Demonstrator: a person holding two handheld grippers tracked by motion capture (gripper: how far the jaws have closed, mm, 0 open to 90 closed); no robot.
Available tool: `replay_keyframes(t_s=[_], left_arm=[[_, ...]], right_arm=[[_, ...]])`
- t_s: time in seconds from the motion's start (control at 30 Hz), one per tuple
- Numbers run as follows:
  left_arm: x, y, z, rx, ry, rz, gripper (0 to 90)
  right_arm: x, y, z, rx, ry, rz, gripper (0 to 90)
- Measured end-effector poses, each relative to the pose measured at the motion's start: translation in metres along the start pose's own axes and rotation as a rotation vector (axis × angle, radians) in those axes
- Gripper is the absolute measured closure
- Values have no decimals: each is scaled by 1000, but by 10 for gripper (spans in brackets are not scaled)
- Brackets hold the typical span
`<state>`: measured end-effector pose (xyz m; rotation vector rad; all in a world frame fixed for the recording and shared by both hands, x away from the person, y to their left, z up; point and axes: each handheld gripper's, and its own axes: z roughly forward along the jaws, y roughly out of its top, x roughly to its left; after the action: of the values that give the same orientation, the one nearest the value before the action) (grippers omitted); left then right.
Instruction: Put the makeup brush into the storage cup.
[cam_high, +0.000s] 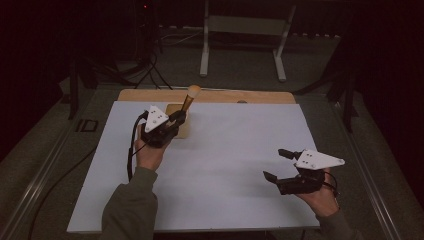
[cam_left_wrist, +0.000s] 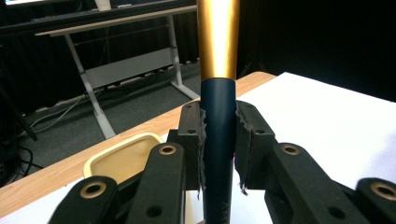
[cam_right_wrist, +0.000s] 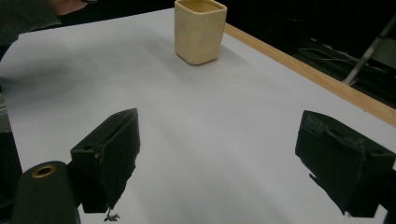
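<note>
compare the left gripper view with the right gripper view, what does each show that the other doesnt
Left gripper view only: the brush, its dark handle clamped upright between the left gripper jaws with a gold band above, and a white desk frame on the floor behind the table.

Right gripper view only: the right gripper with its jaws wide apart and nothing between them, and the whole side of the cup.

Both: the cream square cup, the white sheet and the wooden table edge.
</note>
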<state>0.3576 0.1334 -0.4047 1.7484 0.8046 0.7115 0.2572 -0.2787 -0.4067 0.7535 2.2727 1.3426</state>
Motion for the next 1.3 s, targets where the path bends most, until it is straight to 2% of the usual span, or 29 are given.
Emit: replay_keyframes(t_s=[0.83, 1.3], left_arm=[[16, 5, 10, -8, 19, -26, 755], [23, 12, 14, -8, 33, -23, 755]], right_arm=[[-4, -3, -4, -9, -14, 9, 139], [-4, -5, -4, -15, -20, 17, 140]])
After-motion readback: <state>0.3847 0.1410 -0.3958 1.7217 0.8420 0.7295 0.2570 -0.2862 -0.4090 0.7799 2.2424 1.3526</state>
